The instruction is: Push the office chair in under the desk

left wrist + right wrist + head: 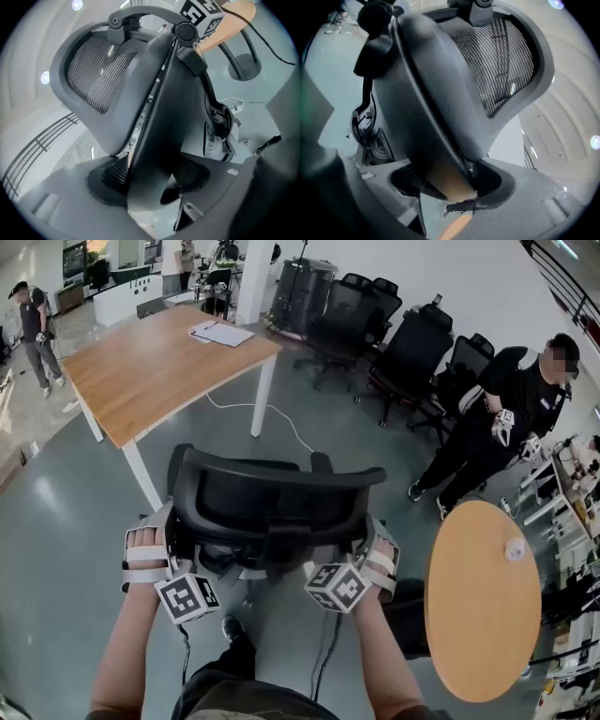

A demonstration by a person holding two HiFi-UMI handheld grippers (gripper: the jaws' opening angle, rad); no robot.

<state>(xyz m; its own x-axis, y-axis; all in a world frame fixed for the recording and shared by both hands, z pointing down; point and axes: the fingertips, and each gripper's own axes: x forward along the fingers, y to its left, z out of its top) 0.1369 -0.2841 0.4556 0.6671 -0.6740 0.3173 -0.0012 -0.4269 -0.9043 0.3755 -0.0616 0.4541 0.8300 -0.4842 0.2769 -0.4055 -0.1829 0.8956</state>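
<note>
A black office chair (272, 502) with a mesh headrest stands right in front of me, its back towards me. The wooden desk (159, 362) with white legs lies beyond it to the upper left, a stretch of grey floor between them. My left gripper (173, 557) clamps the left edge of the chair's back frame, and my right gripper (361, 559) clamps the right edge. In the left gripper view the grey back frame (159, 117) runs between the jaws of the left gripper (150, 185). The right gripper (450, 180) holds the frame (431, 108) the same way.
A round wooden table (483, 601) stands close at the right. A person in black (506, 418) stands behind it. Several black chairs (375, 324) crowd the back wall. A white cable (272, 413) trails on the floor by the desk leg. Papers (222, 333) lie on the desk.
</note>
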